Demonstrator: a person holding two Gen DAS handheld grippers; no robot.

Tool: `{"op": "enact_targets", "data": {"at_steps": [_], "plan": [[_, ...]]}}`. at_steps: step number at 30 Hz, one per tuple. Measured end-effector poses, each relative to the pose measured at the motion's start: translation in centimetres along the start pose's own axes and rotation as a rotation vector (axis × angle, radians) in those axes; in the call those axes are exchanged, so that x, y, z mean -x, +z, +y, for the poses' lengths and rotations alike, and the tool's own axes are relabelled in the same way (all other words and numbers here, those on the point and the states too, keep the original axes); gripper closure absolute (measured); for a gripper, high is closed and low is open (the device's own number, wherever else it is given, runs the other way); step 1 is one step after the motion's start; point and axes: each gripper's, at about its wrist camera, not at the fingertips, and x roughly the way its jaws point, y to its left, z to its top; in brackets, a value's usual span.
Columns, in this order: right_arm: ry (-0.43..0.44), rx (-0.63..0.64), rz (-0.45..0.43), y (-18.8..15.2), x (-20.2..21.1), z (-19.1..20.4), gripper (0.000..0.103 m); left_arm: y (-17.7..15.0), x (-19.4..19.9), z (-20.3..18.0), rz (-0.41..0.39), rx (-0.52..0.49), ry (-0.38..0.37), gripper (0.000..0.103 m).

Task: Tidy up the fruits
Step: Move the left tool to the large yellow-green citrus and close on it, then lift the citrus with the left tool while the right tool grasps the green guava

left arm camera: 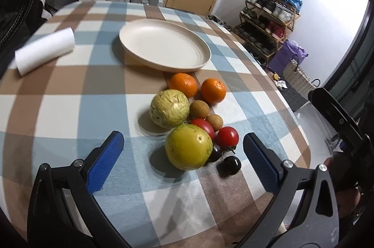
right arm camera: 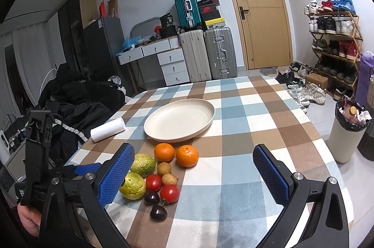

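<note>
Yellow-green round guava [left arm camera: 188, 147] sits nearest in the fruit cluster on the checked tablecloth [left arm camera: 70, 107]; probably firm, heavy, smooth, so grip across its middle; left gripper [left arm camera: 183, 162] gapes wide, empty; right gripper [right arm camera: 194, 175] likewise; cream plate [left arm camera: 201, 49] beyond.

A white paper roll [right arm camera: 108, 129] lies on its side on the checked blue, brown and white cloth of the bench [right arm camera: 261, 121], with grey suitcases [right arm camera: 208, 55], a wooden door [right arm camera: 259, 11] and a wooden shoe rack [right arm camera: 334, 46] behind it.
</note>
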Motion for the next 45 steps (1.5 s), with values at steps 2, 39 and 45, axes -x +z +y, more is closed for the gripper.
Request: {"op": "enact_targets", "data": {"at_steps": [2,39,45], "plan": [[0.0,0.0,0.005,-0.1,-0.2,0.0,0.0,-0.2,-0.3,-0.1,0.018,0.008,-0.016,0.006],[-0.007,-0.003,0.053,-0.8,-1.9,0.2,0.0,-0.8,-0.4,0.6,0.054,0.02,-0.188,0.057],[-0.006,0.005,0.055,-0.7,-2.1,0.3,0.0,-0.1,1.3,1.4,0.01,0.04,-0.205,0.057]]}}
